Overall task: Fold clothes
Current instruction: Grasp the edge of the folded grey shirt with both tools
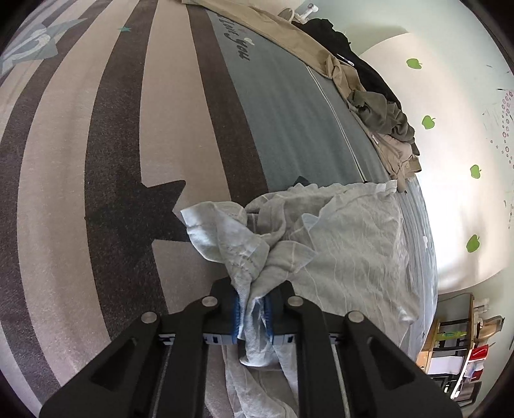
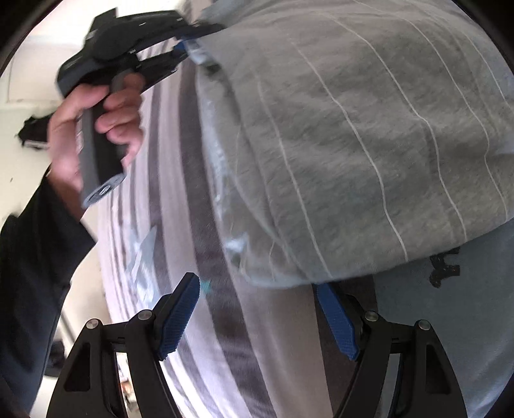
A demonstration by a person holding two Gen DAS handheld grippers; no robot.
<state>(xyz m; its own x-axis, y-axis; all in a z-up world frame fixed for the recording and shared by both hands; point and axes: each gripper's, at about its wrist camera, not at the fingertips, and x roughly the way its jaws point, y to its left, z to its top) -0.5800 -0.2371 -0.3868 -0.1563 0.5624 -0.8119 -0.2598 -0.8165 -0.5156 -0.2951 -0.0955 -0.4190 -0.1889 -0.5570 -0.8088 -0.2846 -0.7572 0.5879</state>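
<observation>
The grey garment with thin white stripes lies bunched on the striped bedspread, and everything else sits in relation to it. The left gripper has its blue-padded fingers pressed together on a twisted corner of that garment, with a fold of pale cloth hanging down between and below them. Beyond the garment, along the far edge of the bed next to the pale wall with green apple stickers, a pile of other clothes is heaped: olive, beige and black pieces, touching one another. Past the garment toward the head of the pile a long tan piece is spread flat over a grey-blue band with script lettering. To the garment's right, low down beside the bed, stands a wooden shelf unit with small items on it. From the right wrist view, the same grey garment fills the upper part, draped over the bedspread; the right gripper is spread wide just beneath the garment's near edge, its blue fingers holding nothing, one on each side of the hem. At the garment's far corner the left gripper shows, pinching the fabric, held by the person's left hand in a dark sleeve. This view is somewhat blurred.
</observation>
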